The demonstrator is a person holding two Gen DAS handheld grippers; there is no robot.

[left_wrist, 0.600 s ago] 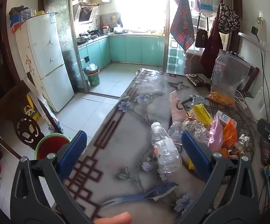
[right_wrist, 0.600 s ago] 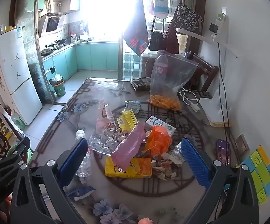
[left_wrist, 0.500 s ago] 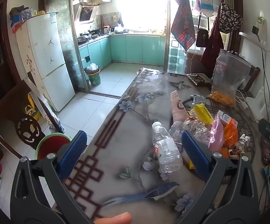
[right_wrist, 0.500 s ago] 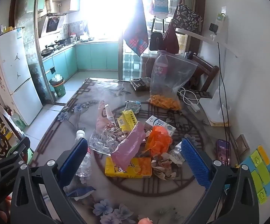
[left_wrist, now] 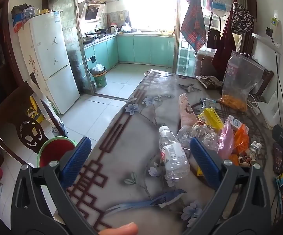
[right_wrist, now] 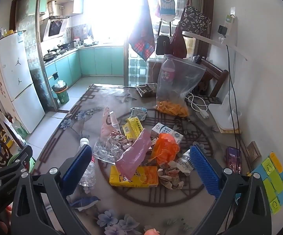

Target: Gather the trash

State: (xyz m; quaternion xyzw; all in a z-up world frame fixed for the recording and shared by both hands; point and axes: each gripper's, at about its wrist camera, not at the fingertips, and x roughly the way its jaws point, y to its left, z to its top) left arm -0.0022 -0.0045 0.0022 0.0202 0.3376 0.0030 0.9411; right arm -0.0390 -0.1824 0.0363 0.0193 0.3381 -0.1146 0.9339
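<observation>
A heap of trash lies on the flowered table (right_wrist: 94, 101): a flat yellow box (right_wrist: 134, 177), a pink bag (right_wrist: 134, 155), an orange bag (right_wrist: 165, 148), crumpled paper (right_wrist: 170, 174), clear wrap (right_wrist: 108, 148) and a milk carton (right_wrist: 165, 132). An empty plastic bottle (left_wrist: 172, 154) lies on its side left of the heap. My left gripper (left_wrist: 139, 157) hangs open above the table, the bottle showing between its blue pads. My right gripper (right_wrist: 140, 161) stands open too, framing the heap, touching nothing. A red bin with a green rim (left_wrist: 53, 150) stands on the floor left of the table.
A large clear bag (right_wrist: 177, 86) with orange bits stands at the table's far end beside a dark packet (right_wrist: 146, 90). A phone (right_wrist: 233, 159), white charger cables (right_wrist: 198, 105) and coloured cards (right_wrist: 272, 180) lie by the right wall. A fridge (left_wrist: 51, 66) and a green bin (left_wrist: 99, 76) stand beyond.
</observation>
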